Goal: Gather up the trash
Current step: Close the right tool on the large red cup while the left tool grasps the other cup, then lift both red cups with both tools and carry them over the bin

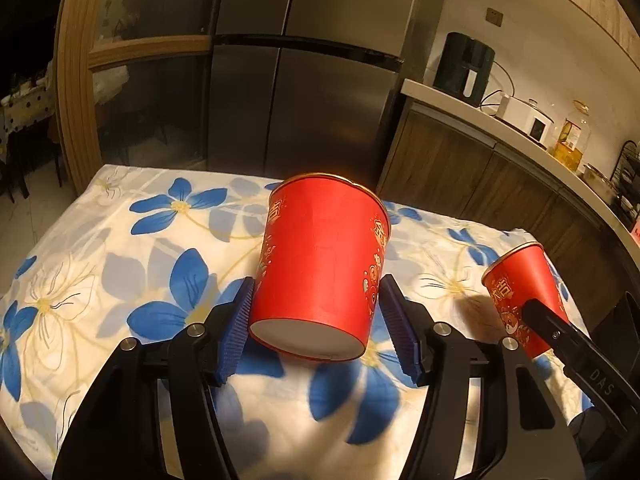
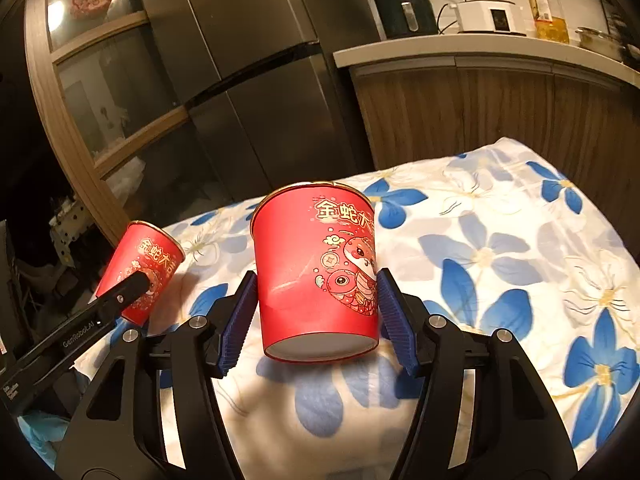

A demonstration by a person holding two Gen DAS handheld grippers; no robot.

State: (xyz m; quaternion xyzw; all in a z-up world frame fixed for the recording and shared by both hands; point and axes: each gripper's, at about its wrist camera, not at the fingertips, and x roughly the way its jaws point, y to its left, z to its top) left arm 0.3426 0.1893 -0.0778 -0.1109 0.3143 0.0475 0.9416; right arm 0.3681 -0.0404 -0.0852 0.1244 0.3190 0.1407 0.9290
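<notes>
Two red paper cups with gold print are held above a table under a white cloth with blue flowers (image 1: 100, 280). In the left wrist view my left gripper (image 1: 316, 284) is shut on one red cup (image 1: 320, 264); its blue pads (image 1: 236, 332) press both sides, and the cup tilts with its white base toward the camera. The other red cup (image 1: 520, 292) shows at the right, behind a black finger of the right gripper. In the right wrist view my right gripper (image 2: 317, 276) is shut on that cup (image 2: 316, 272), held upright. The left gripper's cup (image 2: 140, 268) shows at the left.
A dark steel fridge (image 1: 304, 80) stands behind the table. A wood-fronted counter (image 2: 480, 56) to the right carries a dark appliance (image 2: 402, 4), a white cooker (image 2: 488, 16) and an oil bottle (image 2: 548, 8). A wood-framed glass door (image 1: 132, 80) is at the left.
</notes>
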